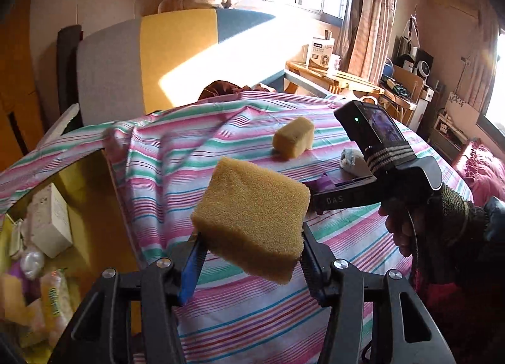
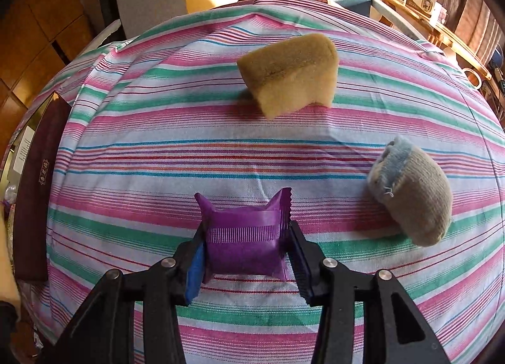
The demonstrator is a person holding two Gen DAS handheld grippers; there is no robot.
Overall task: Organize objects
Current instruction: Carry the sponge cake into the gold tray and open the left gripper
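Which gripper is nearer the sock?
Right. The right gripper, shut on a purple packet, sits just left of the sock; the left gripper holds a sponge farther left.

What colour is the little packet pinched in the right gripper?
Purple. The packet shows best in the right wrist view, squeezed by the right gripper.

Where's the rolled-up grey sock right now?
The grey sock lies on the striped cloth at right in the right wrist view, right of the purple packet, nearer than the loose sponge.
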